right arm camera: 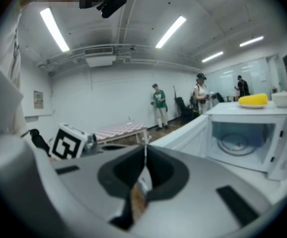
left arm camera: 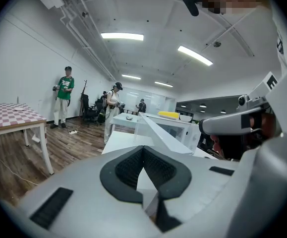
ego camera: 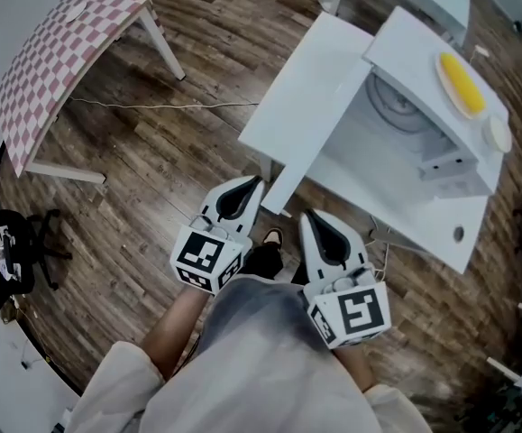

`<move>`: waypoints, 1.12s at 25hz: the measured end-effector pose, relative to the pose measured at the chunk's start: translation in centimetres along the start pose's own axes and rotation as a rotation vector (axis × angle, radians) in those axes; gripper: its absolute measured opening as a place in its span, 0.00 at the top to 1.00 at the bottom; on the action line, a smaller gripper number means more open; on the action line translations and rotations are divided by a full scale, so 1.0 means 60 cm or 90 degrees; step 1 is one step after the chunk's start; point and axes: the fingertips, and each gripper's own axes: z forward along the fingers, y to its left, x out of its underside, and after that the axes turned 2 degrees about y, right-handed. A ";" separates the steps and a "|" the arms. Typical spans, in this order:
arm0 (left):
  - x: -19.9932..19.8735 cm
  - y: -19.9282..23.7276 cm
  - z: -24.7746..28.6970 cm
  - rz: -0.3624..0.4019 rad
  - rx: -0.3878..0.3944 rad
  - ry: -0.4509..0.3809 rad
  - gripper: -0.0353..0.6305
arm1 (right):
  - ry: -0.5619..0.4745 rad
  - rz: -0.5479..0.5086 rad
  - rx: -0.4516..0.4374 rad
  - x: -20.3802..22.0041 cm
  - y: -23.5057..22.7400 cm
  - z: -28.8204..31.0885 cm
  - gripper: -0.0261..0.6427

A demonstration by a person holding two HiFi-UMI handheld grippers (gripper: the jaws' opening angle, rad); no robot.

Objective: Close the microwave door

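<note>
— Where is the microwave?

— The microwave (ego camera: 423, 106) sits on a white table (ego camera: 441, 228). Its door (ego camera: 306, 88) hangs wide open, swung out to the person's left. A yellow item (ego camera: 462, 81) lies on a plate on top.

— And the grippers?

— Both are held low, close to the person's body. The left gripper (ego camera: 250, 186) points at the door's near corner, just beside it, with its fingers pressed together on nothing. The right gripper (ego camera: 313, 216) is likewise closed and empty. A checkered table (ego camera: 62, 52) stands well apart.

the microwave (right arm camera: 245, 133) runs off the right gripper view's right edge.
</note>
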 end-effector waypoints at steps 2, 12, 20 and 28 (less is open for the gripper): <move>0.004 -0.017 0.006 0.006 0.015 0.005 0.93 | -0.004 0.005 0.010 0.003 -0.010 -0.008 0.93; 0.024 -0.099 0.035 0.029 0.087 0.033 0.93 | -0.017 0.042 0.072 0.021 -0.063 -0.061 0.93; 0.033 -0.159 0.060 0.050 0.126 0.051 0.93 | -0.026 0.060 0.110 0.031 -0.100 -0.111 0.93; 0.025 -0.203 0.096 0.058 0.154 0.061 0.93 | -0.038 0.078 0.127 0.025 -0.139 -0.148 0.93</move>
